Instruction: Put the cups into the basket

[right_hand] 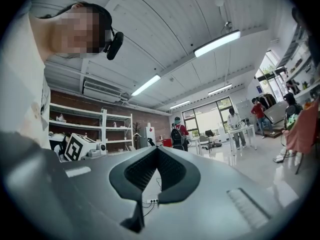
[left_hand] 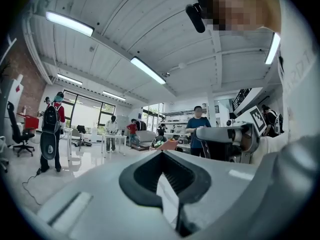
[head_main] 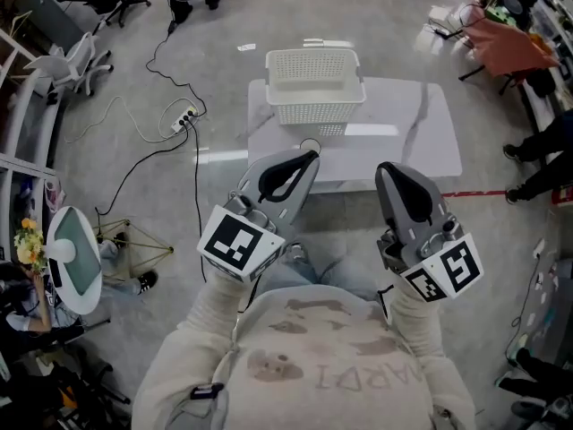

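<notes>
A white slatted basket [head_main: 313, 92] stands empty at the far side of a white marble-look table [head_main: 421, 133]. Just in front of it a small round rim [head_main: 310, 144] shows on the table, perhaps a clear cup; I cannot tell for sure. My left gripper [head_main: 309, 158] and right gripper [head_main: 387, 170] are held close to my chest, short of the table, pointing forward and up. The left gripper [left_hand: 161, 153] has its jaws shut with nothing between them. The right gripper [right_hand: 157, 149] is shut and empty too. Both gripper views show only ceiling and room.
Cables and a power strip [head_main: 183, 119] lie on the floor left of the table. Office chairs [head_main: 81, 56] stand at the far left. An orange cloth [head_main: 506, 43] hangs at the upper right. A round stand [head_main: 76, 258] is near my left side. People stand around the room.
</notes>
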The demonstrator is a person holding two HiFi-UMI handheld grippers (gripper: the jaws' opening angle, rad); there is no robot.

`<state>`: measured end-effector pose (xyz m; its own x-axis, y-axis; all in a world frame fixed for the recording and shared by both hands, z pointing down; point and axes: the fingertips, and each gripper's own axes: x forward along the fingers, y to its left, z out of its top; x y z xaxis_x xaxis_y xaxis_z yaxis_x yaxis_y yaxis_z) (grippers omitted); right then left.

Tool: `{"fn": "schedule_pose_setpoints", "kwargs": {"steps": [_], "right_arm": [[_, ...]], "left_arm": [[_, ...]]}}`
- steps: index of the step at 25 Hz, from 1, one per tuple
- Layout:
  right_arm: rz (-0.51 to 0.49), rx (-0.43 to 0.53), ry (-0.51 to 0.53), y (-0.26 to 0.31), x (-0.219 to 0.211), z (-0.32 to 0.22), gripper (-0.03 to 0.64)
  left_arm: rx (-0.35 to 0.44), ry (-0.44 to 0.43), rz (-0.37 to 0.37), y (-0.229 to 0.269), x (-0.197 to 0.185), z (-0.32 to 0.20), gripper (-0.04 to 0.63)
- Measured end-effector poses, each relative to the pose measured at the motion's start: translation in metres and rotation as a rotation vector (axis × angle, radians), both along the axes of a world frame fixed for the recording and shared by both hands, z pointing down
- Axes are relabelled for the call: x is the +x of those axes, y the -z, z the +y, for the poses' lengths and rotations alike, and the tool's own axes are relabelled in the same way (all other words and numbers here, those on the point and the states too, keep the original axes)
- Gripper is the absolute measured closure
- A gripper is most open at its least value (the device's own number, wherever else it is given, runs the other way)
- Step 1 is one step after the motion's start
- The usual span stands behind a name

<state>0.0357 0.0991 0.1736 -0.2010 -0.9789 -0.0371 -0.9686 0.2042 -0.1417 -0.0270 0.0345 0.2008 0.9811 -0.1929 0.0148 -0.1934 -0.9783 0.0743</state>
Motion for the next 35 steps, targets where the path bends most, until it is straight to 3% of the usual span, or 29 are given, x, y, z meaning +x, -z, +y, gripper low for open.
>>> {"fn": "schedule_pose_setpoints", "kwargs": {"steps": [7,15,25,30,35], "right_arm": [[-0.024,-0.011,0.06,-0.01,0.038,-0.042,0.592],[-0.046,-0.026,0.241,-0.013,0.093,-0.106,0.592],[-0.069,-0.069,0.485,-0.027,0.157,-0.186,0.592],[-0.088,-0.096,0.561,-0.059,0.169,-0.21,0.592],[-0.11,-0.138,0.593,-0.089,0.16,-0.233,0.592]], "left_arm": [[-0.02,0.038,-0.042,-0.024,0.037,-0.029,0.594],[0.033,0.148,-0.14,-0.058,0.09,-0.062,0.594],[-0.096,0.379,-0.238,-0.129,0.144,-0.117,0.594],[-0.112,0.446,-0.404,-0.195,0.149,-0.13,0.594],[-0.19,0.402,-0.585,-0.267,0.144,-0.127,0.594]]}}
